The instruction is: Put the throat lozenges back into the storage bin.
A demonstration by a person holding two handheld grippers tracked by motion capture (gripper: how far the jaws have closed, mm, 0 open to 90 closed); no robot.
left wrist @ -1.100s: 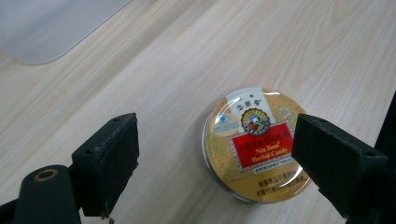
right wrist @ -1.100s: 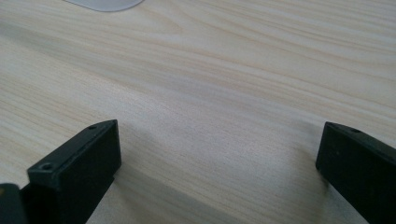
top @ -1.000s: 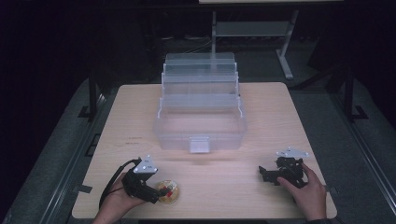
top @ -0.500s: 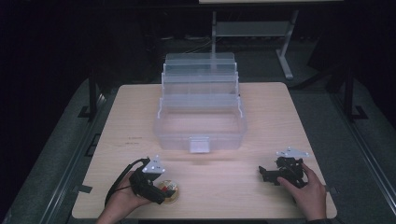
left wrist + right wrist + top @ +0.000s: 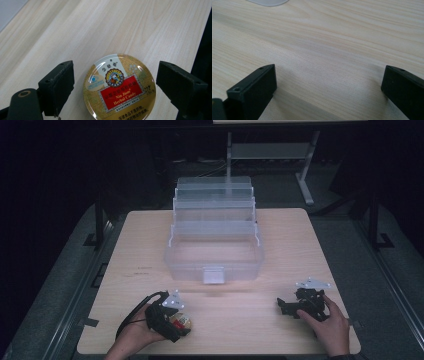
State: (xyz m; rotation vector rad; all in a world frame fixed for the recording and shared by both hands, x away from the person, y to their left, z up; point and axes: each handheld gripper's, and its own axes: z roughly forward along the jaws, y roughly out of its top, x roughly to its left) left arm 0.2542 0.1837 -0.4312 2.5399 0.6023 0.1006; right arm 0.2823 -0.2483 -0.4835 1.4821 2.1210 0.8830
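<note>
A round gold and red candy tin [image 5: 119,86] labelled Nin Jiom Herbal Candy lies flat on the wooden table [image 5: 150,245] near its front left edge. My left gripper [image 5: 115,82] is open, one jaw on each side of the tin, a small gap at both sides. In the high view the tin [image 5: 181,322] peeks out under the left gripper [image 5: 172,322]. My right gripper [image 5: 285,307] rests low at the front right, held by a hand, and its jaws stand wide open over bare wood [image 5: 327,82].
A clear plastic toolbox [image 5: 215,237] with stepped trays folded open stands in the table's middle, its latch [image 5: 213,275] facing me. The table's front edge lies close behind both hands. A metal stand [image 5: 305,165] stands beyond the far side on the dark floor.
My left gripper has turned and settled lower over the tin, its jaws now straddling it. The right gripper has stayed where it was.
</note>
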